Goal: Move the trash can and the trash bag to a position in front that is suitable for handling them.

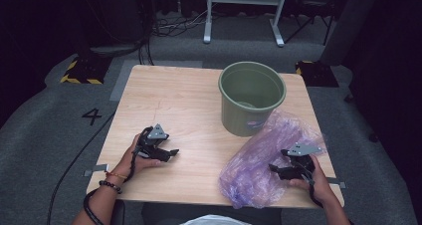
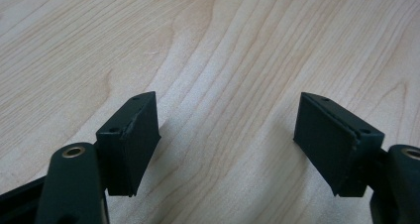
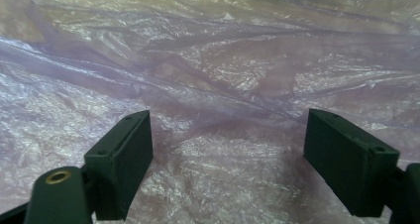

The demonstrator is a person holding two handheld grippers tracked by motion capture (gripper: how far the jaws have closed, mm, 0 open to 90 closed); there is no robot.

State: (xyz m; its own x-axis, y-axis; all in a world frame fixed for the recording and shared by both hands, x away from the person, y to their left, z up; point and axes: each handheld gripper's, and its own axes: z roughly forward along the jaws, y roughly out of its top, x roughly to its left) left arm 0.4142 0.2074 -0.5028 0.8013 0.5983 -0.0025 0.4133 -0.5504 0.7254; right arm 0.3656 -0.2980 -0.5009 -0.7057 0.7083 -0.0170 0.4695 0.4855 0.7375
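The right hand-held gripper [image 1: 276,170] sits low over the crumpled purple plastic bag [image 1: 259,160], jaws spread wide. In the right gripper view its two black pads [image 3: 121,159] stand well apart with wrinkled film lying beneath and ahead of them, and nothing is pinched between them. Whether the pads brush the film cannot be told. The bag lies on the bench [image 1: 184,105] just in front of the green bucket [image 1: 251,98], on the person's side, one crinkled edge up against the bucket's wall and its near end spilling over the bench edge.

Across from the bucket, well off to its left, the left hand-held gripper [image 1: 171,153] rests low on bare wood, jaws also wide and empty; the left gripper view shows just wood grain between its pads [image 2: 133,144].

For writing, a black "4" [image 1: 92,116] is marked on the grey floor left of the bench. A small coloured label [image 1: 254,123] shows on the bucket's front, too small to read. Something pale lies in the bucket's bottom, hard to make out. The dark room behind the bucket swallows most detail.
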